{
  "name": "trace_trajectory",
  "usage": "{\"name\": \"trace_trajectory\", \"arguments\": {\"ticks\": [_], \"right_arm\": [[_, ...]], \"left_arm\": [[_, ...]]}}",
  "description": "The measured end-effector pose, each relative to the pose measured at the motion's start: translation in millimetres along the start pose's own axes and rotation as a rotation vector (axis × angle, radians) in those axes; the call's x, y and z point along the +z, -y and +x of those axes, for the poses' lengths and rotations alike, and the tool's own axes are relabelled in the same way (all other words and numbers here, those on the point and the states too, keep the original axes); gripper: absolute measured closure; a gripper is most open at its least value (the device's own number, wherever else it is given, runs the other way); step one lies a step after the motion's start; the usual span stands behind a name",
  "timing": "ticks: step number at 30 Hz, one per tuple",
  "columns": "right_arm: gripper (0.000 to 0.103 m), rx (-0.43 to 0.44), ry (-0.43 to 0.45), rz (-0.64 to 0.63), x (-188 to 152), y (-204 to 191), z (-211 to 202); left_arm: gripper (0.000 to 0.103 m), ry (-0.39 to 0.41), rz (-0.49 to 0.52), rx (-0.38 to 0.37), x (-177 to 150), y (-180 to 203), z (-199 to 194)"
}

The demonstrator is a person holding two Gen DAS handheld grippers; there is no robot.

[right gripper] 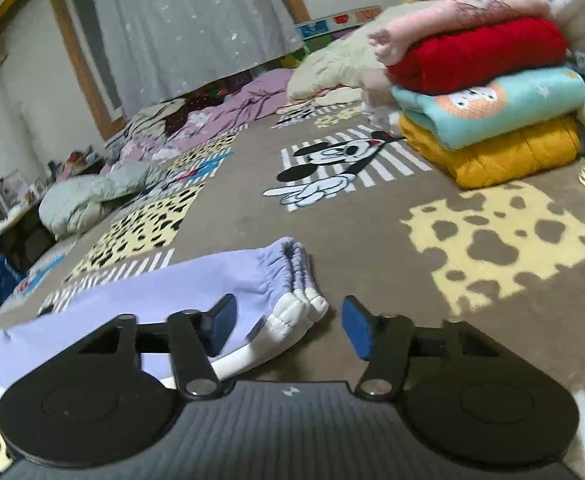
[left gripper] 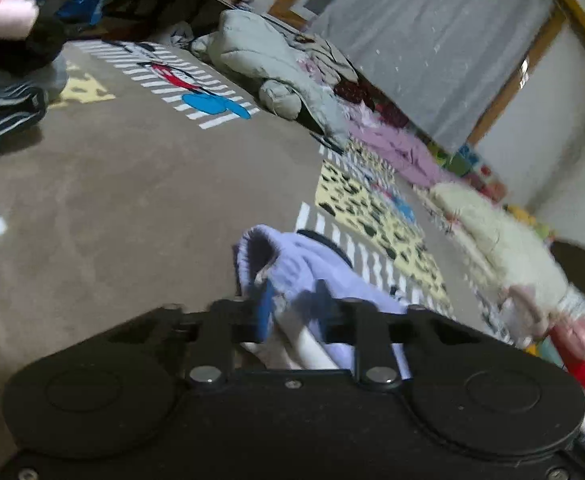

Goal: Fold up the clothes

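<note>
On the patterned carpet [right gripper: 372, 240] lie lilac trousers [right gripper: 196, 280], folded, cuffs stacked. Only the left view shows the left tool [left gripper: 292, 300] clenched on their waistband end, lifted. Only the right view shows the right tool [right gripper: 288, 324] released over the cuffs, and a folded stack [right gripper: 488, 92] beyond.

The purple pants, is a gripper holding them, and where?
The left gripper looks shut on the purple pants at a gathered end. The right gripper is open around the cuffs, holding nothing.
</note>
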State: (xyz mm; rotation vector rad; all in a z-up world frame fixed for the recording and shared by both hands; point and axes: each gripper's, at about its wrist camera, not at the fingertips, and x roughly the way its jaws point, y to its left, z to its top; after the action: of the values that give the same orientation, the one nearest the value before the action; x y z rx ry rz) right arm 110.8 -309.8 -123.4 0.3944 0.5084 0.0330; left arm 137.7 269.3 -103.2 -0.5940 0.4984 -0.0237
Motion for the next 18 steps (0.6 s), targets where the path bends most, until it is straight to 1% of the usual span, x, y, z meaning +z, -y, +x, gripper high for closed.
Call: {"name": "trace_trajectory", "arguments": {"ticks": [1,2,6,8,10,12,13,14,15,16,17,18], "right_arm": [[0.059,-0.001,-0.006,-0.013,-0.3,-1.4,1.0],[0.060,-0.002,-0.013,-0.025,-0.5,-2.8,2.0],[0.060,-0.021,-0.011,-0.029,0.7,-1.3,7.2],[0.060,-0.002,0.002,-0.029,3.9,-0.6,10.2],[0.060,-0.008,-0.002,-0.068,3.4,-3.6,14.9],[0.060,-0.007,-0.029,-0.081,1.9,-4.9,21.4],[0.060,-0.006,-0.033,-0.083,1.2,-5.0,22.5],[0.061,-0.007,-0.036,-0.088,1.5,-4.8,23.7],[0.066,-0.009,-0.034,-0.091,1.9,-4.7,23.5],[0.070,-0.008,-0.029,-0.091,2.7,-4.2,22.8],[0.072,-0.007,-0.024,-0.091,3.5,-3.8,22.1],[0.074,-0.004,-0.016,-0.098,4.2,-4.7,21.3]], "left_arm": [[0.099,0.004,0.009,0.000,0.3,1.1,-0.7],[0.099,0.008,0.017,0.000,0.6,2.2,-1.5],[0.103,0.035,0.038,-0.006,3.4,4.1,-3.1],[0.103,0.053,0.036,-0.014,4.3,4.9,-3.3],[0.103,0.049,0.048,-0.008,4.8,7.4,-0.8],[0.103,0.043,0.056,0.013,4.7,8.9,2.4],[0.101,0.035,0.047,0.018,5.1,8.0,4.2],[0.096,0.024,0.034,0.019,5.8,5.9,5.6],[0.077,0.018,0.027,0.024,6.3,4.6,6.2],[0.052,0.021,0.025,0.033,6.1,4.0,6.3],[0.047,0.024,0.023,0.042,6.0,3.3,6.5],[0.047,0.026,0.024,0.049,5.5,3.0,7.2]]}}
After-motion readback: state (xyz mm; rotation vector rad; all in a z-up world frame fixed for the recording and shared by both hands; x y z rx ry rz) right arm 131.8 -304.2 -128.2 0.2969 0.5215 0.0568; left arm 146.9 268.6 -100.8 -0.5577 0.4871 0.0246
